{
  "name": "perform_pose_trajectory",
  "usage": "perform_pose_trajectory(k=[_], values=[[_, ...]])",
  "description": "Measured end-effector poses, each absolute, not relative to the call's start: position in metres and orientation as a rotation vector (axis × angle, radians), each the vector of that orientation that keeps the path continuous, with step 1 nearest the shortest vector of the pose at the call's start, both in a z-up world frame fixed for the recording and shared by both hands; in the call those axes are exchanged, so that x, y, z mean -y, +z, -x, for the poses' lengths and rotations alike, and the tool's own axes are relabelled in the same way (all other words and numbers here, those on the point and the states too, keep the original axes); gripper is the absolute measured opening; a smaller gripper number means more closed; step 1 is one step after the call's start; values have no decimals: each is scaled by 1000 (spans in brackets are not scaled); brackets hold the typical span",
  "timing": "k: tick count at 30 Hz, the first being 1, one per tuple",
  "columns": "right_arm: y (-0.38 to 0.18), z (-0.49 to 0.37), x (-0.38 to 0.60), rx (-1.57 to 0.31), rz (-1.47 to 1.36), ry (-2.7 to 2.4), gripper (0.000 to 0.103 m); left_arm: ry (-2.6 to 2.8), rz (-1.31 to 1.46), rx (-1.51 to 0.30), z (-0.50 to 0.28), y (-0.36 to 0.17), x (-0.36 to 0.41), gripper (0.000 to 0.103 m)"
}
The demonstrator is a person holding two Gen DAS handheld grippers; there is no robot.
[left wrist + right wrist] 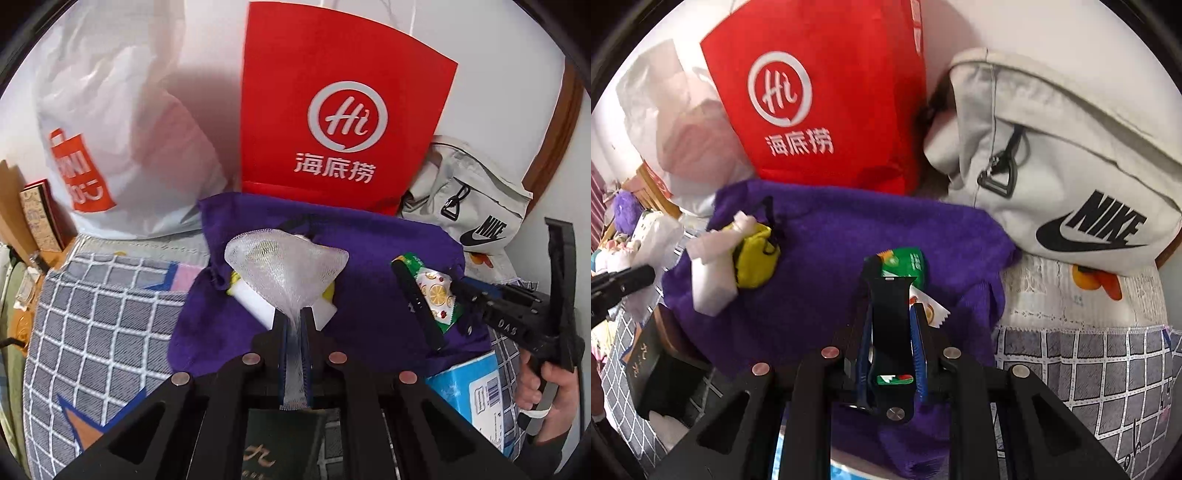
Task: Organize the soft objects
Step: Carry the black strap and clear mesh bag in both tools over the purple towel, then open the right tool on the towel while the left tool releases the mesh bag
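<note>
- Left claw (pixel 293 325) is pinched tight on the narrow end of a white mesh sleeve (pixel 286 264), which fans out toward 12 o'clock above the fingers.
- Under the mesh, in the left wrist view, a white foam block (pixel 255 301) and a bit of yellow show on a purple towel (pixel 369 295).
- Right claw (pixel 891 314) is closed part-way on a black strap (pixel 890 332), held lengthwise between the blue-edged fingers.
- A green snack packet (pixel 905 262) lies on the towel just past the strap's tip, at 12 o'clock from the right claw; a white wrapper with an orange slice printed on it (pixel 932 310) sits just beside it at about 2 o'clock.
- From the right wrist view, a yellow pouch (pixel 755 260) with white foam against it lies on the towel at about 10 o'clock, well apart from the strap.
- A red paper bag (pixel 332 110) stands behind the towel at 12 o'clock, a white plastic bag (pixel 122 129) at its 9 o'clock side, a pale grey backpack (pixel 1052 155) at its 3 o'clock side.
- The towel rests on a grey checked cover (pixel 99 314).
- A blue box (pixel 469 387) sits at 4 o'clock in the left wrist view, next to the person's hand (pixel 546 391) on the right handle.
</note>
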State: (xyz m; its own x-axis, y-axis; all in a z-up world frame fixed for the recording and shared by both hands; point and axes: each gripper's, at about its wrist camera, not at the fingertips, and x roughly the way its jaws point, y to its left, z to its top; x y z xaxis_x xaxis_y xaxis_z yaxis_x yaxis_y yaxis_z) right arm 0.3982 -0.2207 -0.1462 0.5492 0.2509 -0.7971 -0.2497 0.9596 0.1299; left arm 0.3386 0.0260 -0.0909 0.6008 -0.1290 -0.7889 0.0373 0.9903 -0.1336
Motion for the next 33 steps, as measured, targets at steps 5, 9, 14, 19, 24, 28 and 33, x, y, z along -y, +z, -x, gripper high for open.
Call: perform_pose_trajectory(k=[5, 9, 14, 19, 24, 28, 33], values=[[-155, -403, 226, -986, -7, 280, 21, -141, 99, -932, -355, -94, -9, 7], [-160, -405, 228, -1000, -11, 282, 21, -169, 95, -944, -367, -96, 1, 7], [-164, -406, 228, -1007, -14, 284, 21, -184, 99, -955, -382, -98, 8, 7], [-168, -409, 228, -1019, -24, 287, 21, -196, 96, -972, -395, -102, 14, 7], [-171, -409, 227, -1020, -26, 293, 21, -203, 76, -995, -404, -111, 22, 7], [-175, -411, 226, -1025, -39, 298, 21, -201, 75, -1020, -410, -121, 22, 7], [-175, -412, 228, -1019, -37, 303, 21, -212, 86, -1041, -415, -131, 23, 9]])
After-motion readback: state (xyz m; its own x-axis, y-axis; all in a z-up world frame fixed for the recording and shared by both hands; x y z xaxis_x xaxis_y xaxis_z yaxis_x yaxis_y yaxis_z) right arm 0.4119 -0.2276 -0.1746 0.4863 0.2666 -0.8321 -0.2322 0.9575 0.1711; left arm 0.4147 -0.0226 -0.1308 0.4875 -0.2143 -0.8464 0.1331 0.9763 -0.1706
